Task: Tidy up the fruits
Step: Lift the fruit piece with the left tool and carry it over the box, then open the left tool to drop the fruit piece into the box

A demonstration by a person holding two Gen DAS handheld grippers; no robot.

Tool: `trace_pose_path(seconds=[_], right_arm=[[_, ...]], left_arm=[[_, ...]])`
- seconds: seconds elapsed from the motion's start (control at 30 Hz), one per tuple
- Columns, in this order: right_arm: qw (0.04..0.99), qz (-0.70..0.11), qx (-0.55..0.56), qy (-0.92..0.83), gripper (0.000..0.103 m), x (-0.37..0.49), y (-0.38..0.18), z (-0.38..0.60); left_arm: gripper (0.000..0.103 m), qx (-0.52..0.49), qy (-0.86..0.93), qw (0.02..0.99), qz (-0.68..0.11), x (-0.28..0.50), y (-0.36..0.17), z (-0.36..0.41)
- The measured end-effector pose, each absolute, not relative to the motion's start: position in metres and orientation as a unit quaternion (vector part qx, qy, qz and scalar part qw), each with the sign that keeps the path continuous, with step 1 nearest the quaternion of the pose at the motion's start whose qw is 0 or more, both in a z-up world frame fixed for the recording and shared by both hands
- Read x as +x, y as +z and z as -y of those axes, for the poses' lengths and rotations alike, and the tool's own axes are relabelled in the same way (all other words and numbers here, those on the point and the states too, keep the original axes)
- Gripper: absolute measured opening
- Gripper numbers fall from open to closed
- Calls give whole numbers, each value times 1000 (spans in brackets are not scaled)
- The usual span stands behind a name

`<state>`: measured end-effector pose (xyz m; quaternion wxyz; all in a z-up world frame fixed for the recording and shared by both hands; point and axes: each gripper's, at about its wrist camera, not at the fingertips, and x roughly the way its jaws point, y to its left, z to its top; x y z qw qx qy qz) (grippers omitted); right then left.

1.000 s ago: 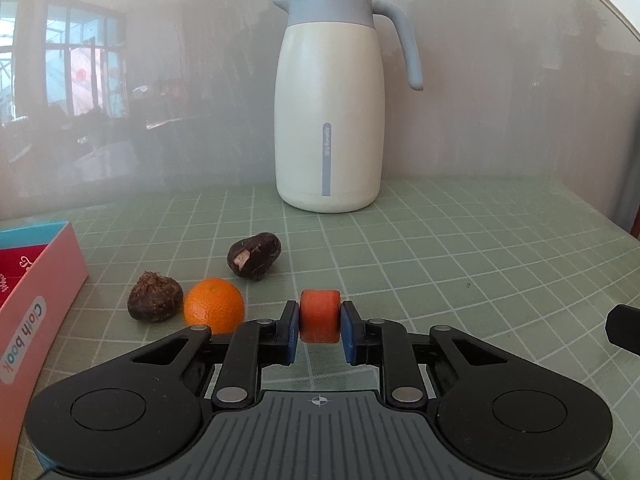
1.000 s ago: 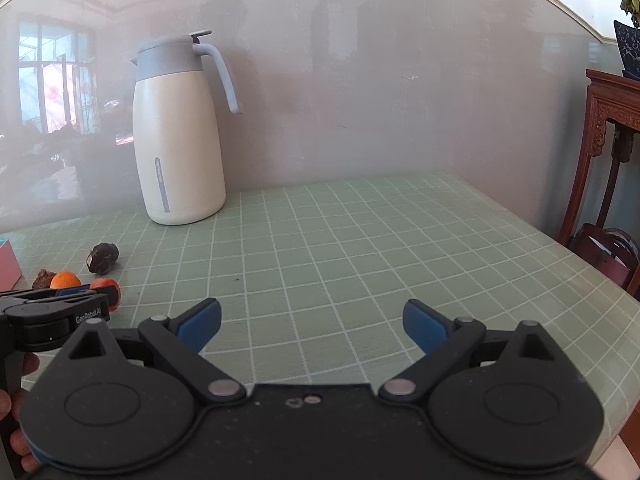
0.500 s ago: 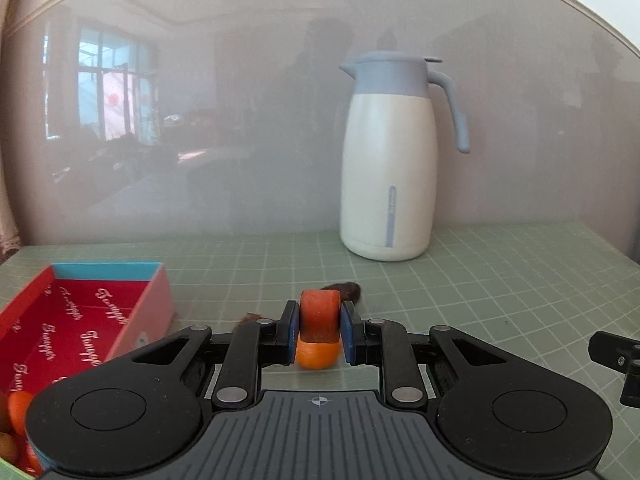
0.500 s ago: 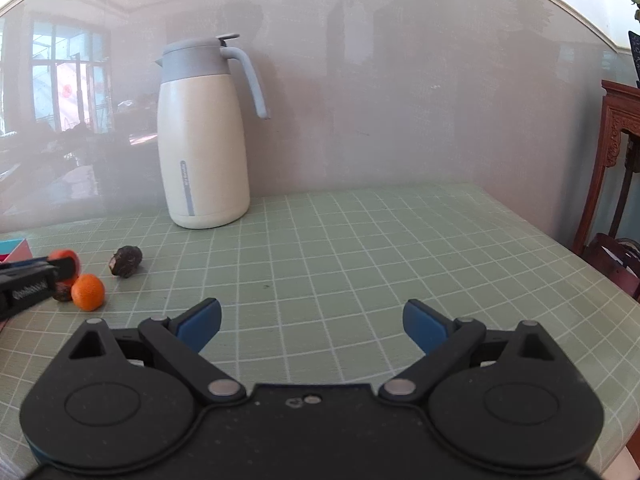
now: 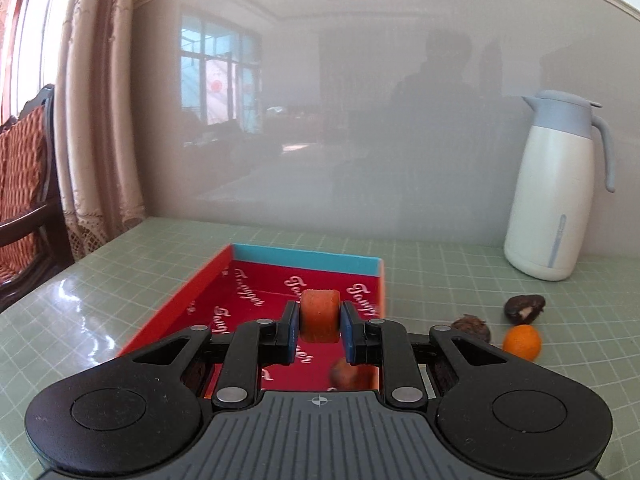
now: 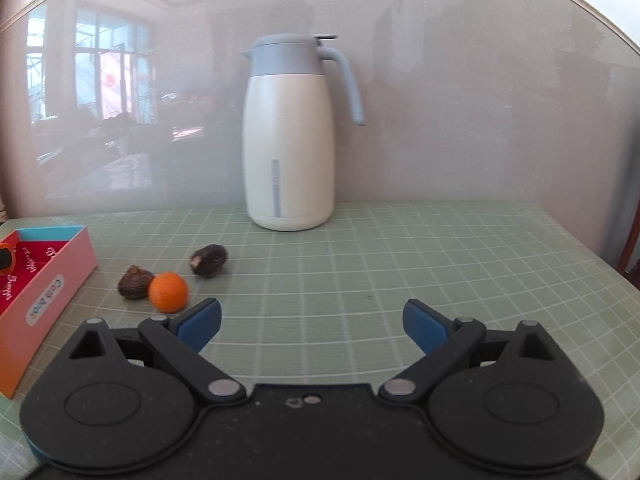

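My left gripper [image 5: 320, 318] is shut on a small orange-red fruit [image 5: 320, 314] and hangs over the open red box [image 5: 256, 300] with a teal far wall. A round brownish fruit [image 5: 346, 374] lies in the box under the jaws. Right of the box a small orange [image 5: 522, 342] and two dark brown fruits [image 5: 524, 308] [image 5: 472, 328] rest on the green grid mat. In the right wrist view the orange [image 6: 168, 292] and both brown fruits [image 6: 208, 260] [image 6: 134, 276] lie ahead to the left of my right gripper [image 6: 312, 320], which is open and holds nothing. The box [image 6: 48, 280] shows at the left edge there.
A tall white jug [image 6: 290, 140] with a grey-blue lid and handle stands at the back by the glossy wall. A wooden chair [image 5: 24, 200] and a curtain [image 5: 92, 120] stand beyond the table's left edge. The green mat [image 6: 440, 260] stretches right of the fruits.
My left gripper has carried the orange-red fruit leftward from beside the loose fruits to above the red box. The right gripper has swung left, so the jug and fruits now sit nearer its centre.
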<state>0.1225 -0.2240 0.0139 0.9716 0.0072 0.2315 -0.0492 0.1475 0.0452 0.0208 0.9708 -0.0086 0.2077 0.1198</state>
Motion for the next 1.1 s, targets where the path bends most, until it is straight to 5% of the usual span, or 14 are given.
trace_pose_path(seconds=[1.1], right_arm=[[969, -233, -45, 63, 98, 145, 10, 94]], left_arm=[[23, -72, 192, 945, -256, 130, 3, -138]])
